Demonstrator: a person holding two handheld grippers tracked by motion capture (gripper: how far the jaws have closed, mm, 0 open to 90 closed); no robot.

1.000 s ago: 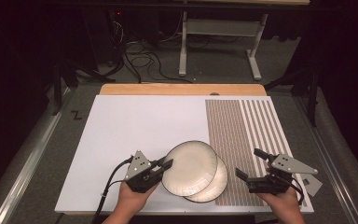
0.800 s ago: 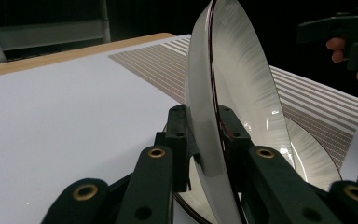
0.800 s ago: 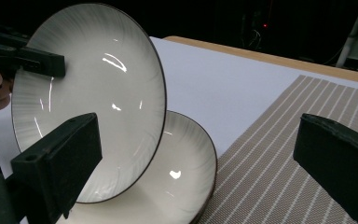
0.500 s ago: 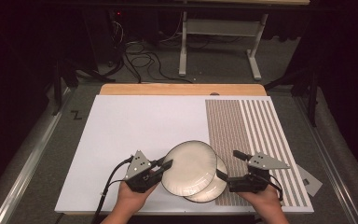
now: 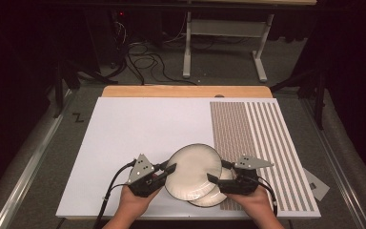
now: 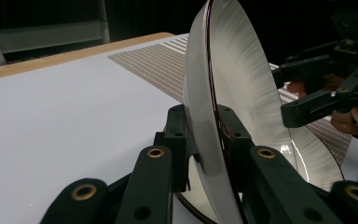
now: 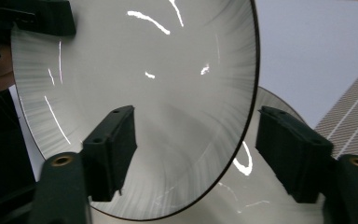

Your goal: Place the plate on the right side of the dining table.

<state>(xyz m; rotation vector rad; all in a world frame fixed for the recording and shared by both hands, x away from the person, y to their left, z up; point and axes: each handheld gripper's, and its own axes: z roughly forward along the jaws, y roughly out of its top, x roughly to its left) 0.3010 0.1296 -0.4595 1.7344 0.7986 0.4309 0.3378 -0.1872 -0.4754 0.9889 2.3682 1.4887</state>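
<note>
White tabletop point(image 5: 138, 138), striped mat on its right. Upper plate point(image 5: 193, 169) lifted and tilted over the lower plate point(image 5: 214, 196) lying flat near the front edge. Left gripper point(image 5: 169, 170) is clenched on the upper plate's left rim. Right gripper point(image 5: 213, 180) has moved in from the right since a second ago; its fingers point(image 7: 114, 147) have just been closing, straddling the rim but not yet pressing. Likely a two-handed grip or handover next.

Bright table, dark surroundings, plate point(image 7: 158, 84) glare streaks
</note>
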